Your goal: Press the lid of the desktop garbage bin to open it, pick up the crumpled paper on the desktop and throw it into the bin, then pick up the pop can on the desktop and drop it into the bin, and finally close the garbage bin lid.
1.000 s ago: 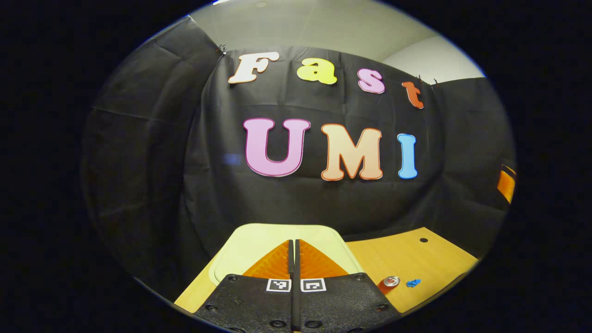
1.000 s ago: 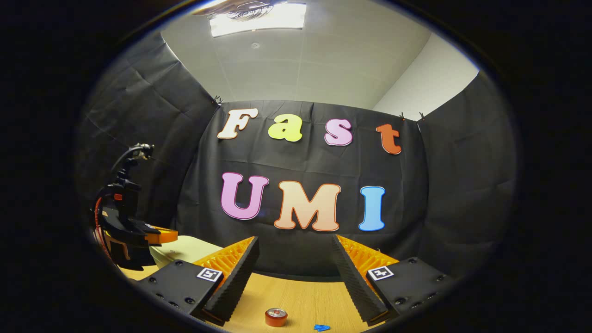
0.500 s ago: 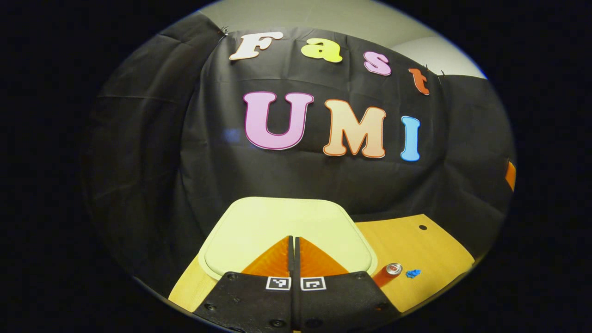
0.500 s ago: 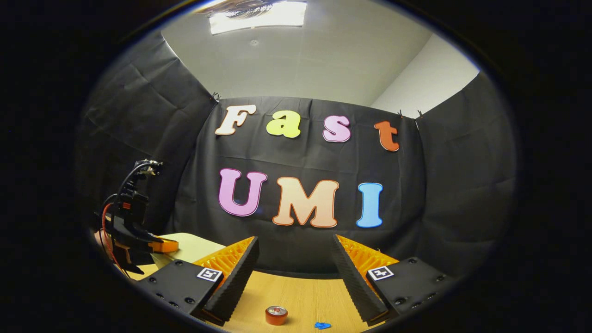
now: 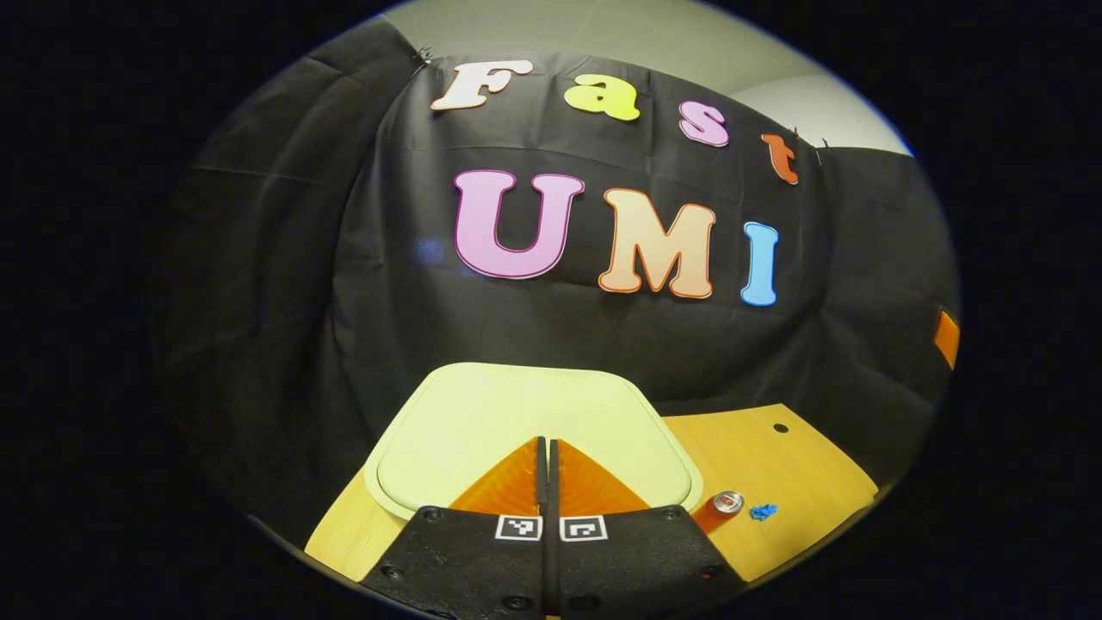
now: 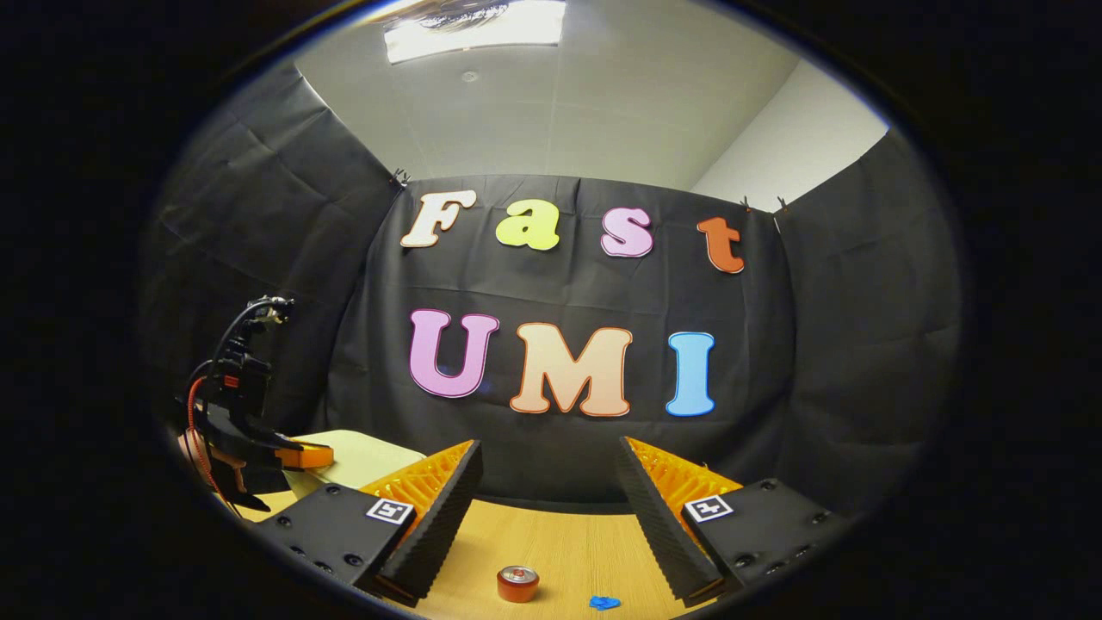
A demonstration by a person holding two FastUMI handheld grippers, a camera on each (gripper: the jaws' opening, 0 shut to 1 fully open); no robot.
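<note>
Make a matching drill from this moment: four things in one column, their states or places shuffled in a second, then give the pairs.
1. left claw
2. right claw
3. pop can
4. bin lid

A. upright on the desk beside the blue paper scrap
B. fingers together, over the lid
C. pale green, closed
D. fingers wide apart, holding nothing

Pairs: 1-B, 2-D, 3-A, 4-C

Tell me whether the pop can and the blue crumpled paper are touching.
Apart. In the right gripper view, bare desktop shows between the pop can and the crumpled paper.
</note>
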